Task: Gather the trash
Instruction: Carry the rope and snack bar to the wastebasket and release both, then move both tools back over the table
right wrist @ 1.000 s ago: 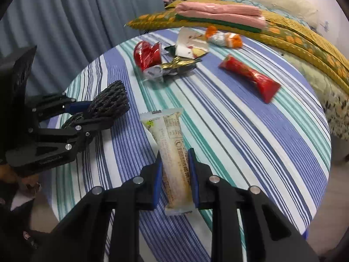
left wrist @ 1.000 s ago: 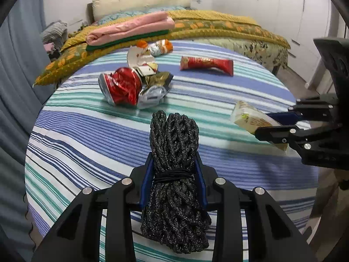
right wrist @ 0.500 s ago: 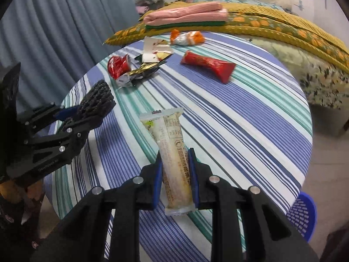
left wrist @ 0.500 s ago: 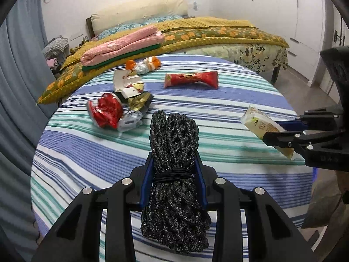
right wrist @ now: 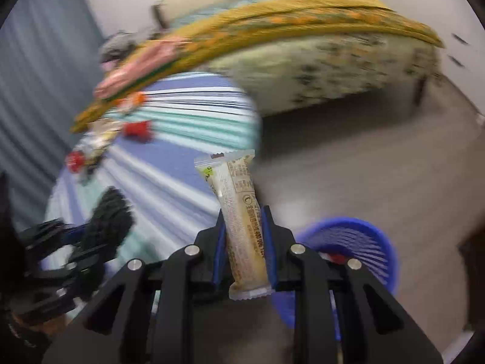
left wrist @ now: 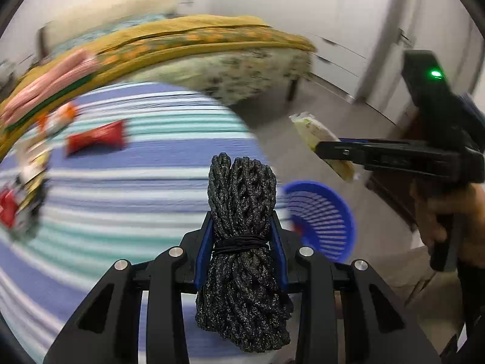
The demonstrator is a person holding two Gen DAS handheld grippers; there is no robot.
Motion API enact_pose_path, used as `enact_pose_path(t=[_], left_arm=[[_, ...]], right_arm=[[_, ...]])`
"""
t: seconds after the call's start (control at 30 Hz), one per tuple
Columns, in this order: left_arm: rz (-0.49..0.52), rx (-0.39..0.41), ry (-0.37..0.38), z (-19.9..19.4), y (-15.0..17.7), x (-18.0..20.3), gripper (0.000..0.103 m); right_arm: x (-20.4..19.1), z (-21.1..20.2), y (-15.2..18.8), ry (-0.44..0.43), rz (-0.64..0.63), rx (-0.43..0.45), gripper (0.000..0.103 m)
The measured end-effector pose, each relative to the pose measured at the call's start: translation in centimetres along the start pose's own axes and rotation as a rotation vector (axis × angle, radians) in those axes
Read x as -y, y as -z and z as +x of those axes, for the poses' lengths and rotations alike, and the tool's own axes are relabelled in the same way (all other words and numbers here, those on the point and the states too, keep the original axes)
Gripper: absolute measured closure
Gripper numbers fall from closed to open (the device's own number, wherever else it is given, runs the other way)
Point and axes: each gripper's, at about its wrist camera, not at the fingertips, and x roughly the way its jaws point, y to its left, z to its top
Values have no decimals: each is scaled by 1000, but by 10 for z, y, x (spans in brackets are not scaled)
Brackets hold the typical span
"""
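Two pieces of trash are being carried off the striped table toward the blue basket on the floor. The left gripper is being held clenched on a bundle of black netting, whose long axis is running straight out between the fingers, away from the camera. The right gripper is being kept clamped on a pale snack wrapper, which is likewise being held lengthwise along the fingers, its far end tilted slightly left.

The relation that matters is being shown in both views: the basket is lying just to the right of and below each held piece, past the table's right edge. In the right wrist view the basket is being seen almost directly behind the fingers, so the right hand is judged the nearer one, and a short carry rightward and downward is likely all that is being called for before release. Something red is already being glimpsed inside the basket.

Compared with a second ago, both views are being swept rightward and blurred: the table then filled the frame, whereas now the floor, the bed's side and the basket are being revealed. The leftover wrappers are being left behind at the far left. Both grips are unchanged.
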Motion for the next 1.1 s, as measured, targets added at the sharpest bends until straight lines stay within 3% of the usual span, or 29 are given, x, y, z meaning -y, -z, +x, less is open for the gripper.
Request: enact_pose_path(t=[0.13,0.27,0.47,0.7,0.73,0.77,0.8,0.97,1.1], left_arm=[[57,-32,66,39,-18,52,68],[70,-86,125,88,-29,87,68],[55,-151,145,153,-33,111,67],[60,-190,153,185,-31,124,66],[64,-191,155,188,-31,126,58],[70,-195,152,192,-31,128,37],[72,-192,144,194,-32,129,29],[65,-169,114,189,-35,126,23],[75,-118,94,160,-35,119,19]], right_arm=[[59,6,18,105,99,-24,82],[109,18,43,109,259,-52,82],[142,21,57,104,341,-54,81],[162,26,66,114,374,-61,79],[163,27,66,118,381,-56,69],[166,26,66,124,391,-47,60],[167,25,66,132,401,-36,49],[171,11,61,149,407,8,49],[163,5,55,191,373,33,37]])
